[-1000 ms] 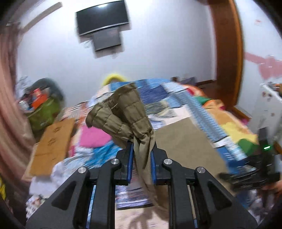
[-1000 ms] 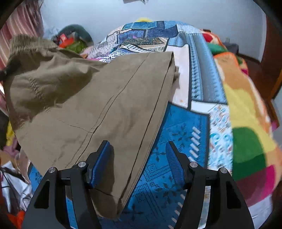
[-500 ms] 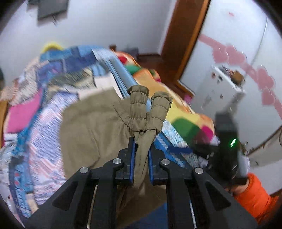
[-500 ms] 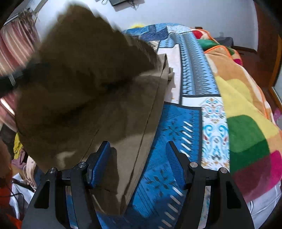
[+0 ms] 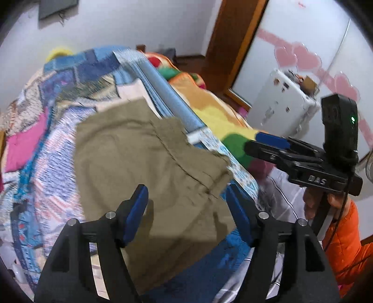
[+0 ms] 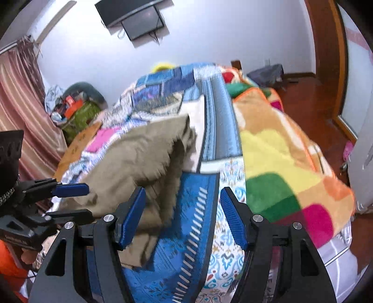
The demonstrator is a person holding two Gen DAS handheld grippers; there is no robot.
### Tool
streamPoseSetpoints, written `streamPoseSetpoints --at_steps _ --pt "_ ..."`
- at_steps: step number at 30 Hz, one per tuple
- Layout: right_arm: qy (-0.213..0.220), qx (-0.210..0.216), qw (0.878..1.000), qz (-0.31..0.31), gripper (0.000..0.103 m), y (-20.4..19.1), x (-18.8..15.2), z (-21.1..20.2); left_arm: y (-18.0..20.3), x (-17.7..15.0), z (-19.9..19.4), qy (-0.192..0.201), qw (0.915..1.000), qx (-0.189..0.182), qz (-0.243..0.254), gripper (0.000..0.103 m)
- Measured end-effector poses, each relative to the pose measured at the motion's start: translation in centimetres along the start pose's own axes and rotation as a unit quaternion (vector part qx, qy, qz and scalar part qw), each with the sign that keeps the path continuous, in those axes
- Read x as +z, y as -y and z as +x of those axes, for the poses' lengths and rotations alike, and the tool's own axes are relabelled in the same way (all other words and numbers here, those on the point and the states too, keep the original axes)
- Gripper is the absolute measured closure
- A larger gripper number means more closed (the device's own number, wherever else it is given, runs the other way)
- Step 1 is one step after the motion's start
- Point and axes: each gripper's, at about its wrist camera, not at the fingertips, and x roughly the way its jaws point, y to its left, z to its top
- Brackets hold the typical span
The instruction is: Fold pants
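The khaki pants (image 5: 144, 167) lie folded over on the patchwork bedspread (image 5: 39, 144), one layer on another. They also show in the right wrist view (image 6: 137, 163), near the bed's front edge. My left gripper (image 5: 187, 207) is open and empty, just above the near part of the pants. My right gripper (image 6: 183, 212) is open and empty, over the blue quilt patch (image 6: 186, 221) beside the pants' right edge. Each gripper shows in the other's view: the right one (image 5: 270, 142) and the left one (image 6: 70, 200).
A bright colour-block blanket (image 6: 279, 163) covers the bed's right side. A white cabinet (image 5: 284, 102) and wooden door frame (image 5: 228, 42) stand right of the bed. Cardboard (image 6: 77, 144), a green bag (image 6: 79, 114) and a curtain (image 6: 21, 111) are on the left. A wall television (image 6: 132, 14) hangs behind.
My left gripper held the pants' cuffs, carried them over the rest of the pants, then opened and let them go. The pants now lie folded on the bed. My right gripper stayed open.
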Motion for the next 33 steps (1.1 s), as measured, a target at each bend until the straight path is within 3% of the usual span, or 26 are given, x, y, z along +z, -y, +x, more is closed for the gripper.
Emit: streamPoseSetpoints --at_steps 5,9,15,18,21,23,24,25,29,33 --pt "0.019 0.025 0.999 -0.013 0.041 -1.8 1.2 -0.2 -4.7 2.8 -0.7 0.036 0.9957 0.081 -0.025 0.026" --pt "-0.003 0.038 0.999 -0.023 0.040 -2.9 0.9 2.3 -9.0 5.3 1.1 0.030 0.9889 0.140 -0.040 0.025" --pt "-0.074 0.038 0.996 -0.015 0.040 -2.8 -1.6 7.2 -14.1 8.3 6.8 -0.033 0.9843 0.167 -0.045 0.025" --pt "-0.069 0.046 0.997 -0.004 0.036 -2.5 -1.9 7.1 -15.1 9.2 10.8 -0.082 0.9818 0.170 -0.023 0.025" --pt "-0.072 0.052 0.996 0.001 0.034 -2.3 -1.7 7.2 -16.1 9.2 14.4 -0.122 0.9759 0.181 -0.018 0.023" --pt "-0.073 0.051 0.996 -0.002 0.034 -2.4 -1.6 7.4 -16.9 8.8 15.8 -0.132 0.9738 0.183 -0.029 0.014" --pt "-0.073 0.051 0.996 -0.005 0.034 -2.4 -1.6 7.4 -17.3 8.6 15.7 -0.120 0.9732 0.193 -0.035 0.002" --pt "-0.073 0.051 0.996 -0.007 0.034 -2.4 -1.5 7.3 -17.6 8.4 15.6 -0.115 0.9722 0.201 -0.032 0.000" --pt "-0.075 0.049 0.996 -0.009 0.034 -2.2 -0.8 7.4 -18.7 7.2 14.4 -0.102 0.9718 0.212 -0.022 0.000" --pt "-0.055 0.024 0.998 -0.020 0.034 -2.2 0.5 6.7 -19.6 5.2 12.0 -0.088 0.9606 0.263 -0.024 0.000"
